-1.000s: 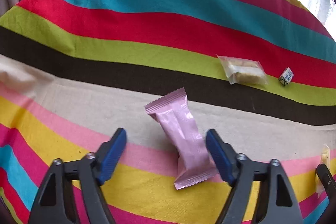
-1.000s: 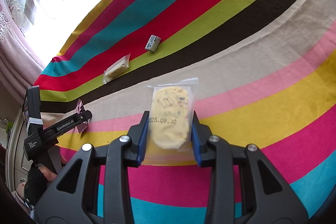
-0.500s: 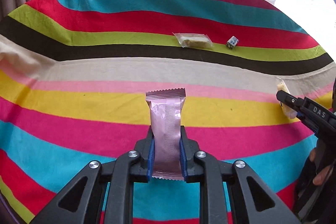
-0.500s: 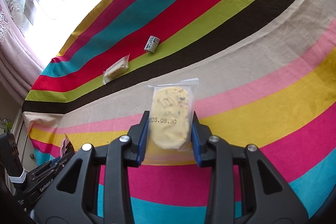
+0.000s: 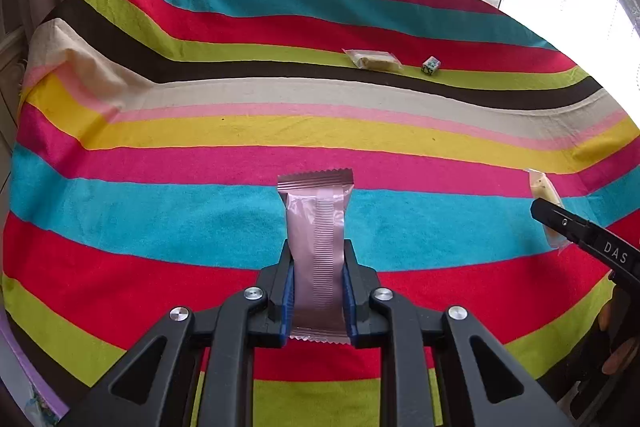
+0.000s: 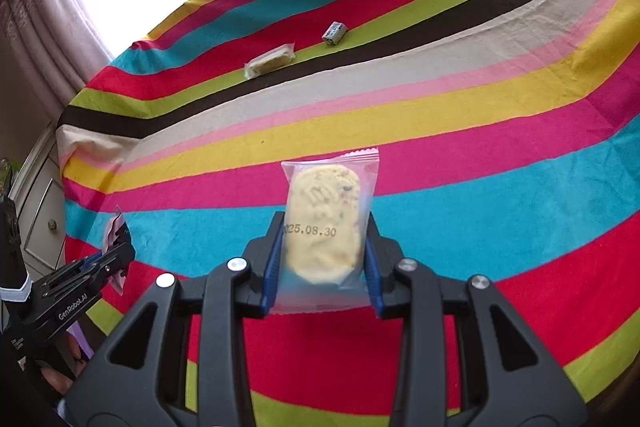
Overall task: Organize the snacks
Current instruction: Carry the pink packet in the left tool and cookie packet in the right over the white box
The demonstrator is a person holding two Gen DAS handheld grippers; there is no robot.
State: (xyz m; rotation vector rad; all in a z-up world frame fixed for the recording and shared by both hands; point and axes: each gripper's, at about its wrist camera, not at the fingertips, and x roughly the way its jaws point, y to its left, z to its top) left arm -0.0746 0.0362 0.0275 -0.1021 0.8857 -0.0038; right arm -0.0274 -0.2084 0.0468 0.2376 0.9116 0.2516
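The left gripper (image 5: 317, 291) is clamping a light, crinkly pink wrapper (image 5: 316, 239) (at six o'clock); the right gripper (image 6: 322, 259) is pinching a fragile bagged cookie (image 6: 325, 223) mid-body.

Each of your wrist cameras sat just behind its tool, looking steeply down along the fingers at the striped cloth (image 5: 200, 219) close below. Both views shared the far clear packet (image 5: 374, 60) and small box (image 6: 334, 33).

Black plastic left gripper (image 5: 317, 291) and right gripper (image 6: 321, 259), blue fingers (image 5: 287, 297), shiny silver screws, white letters on the sides.
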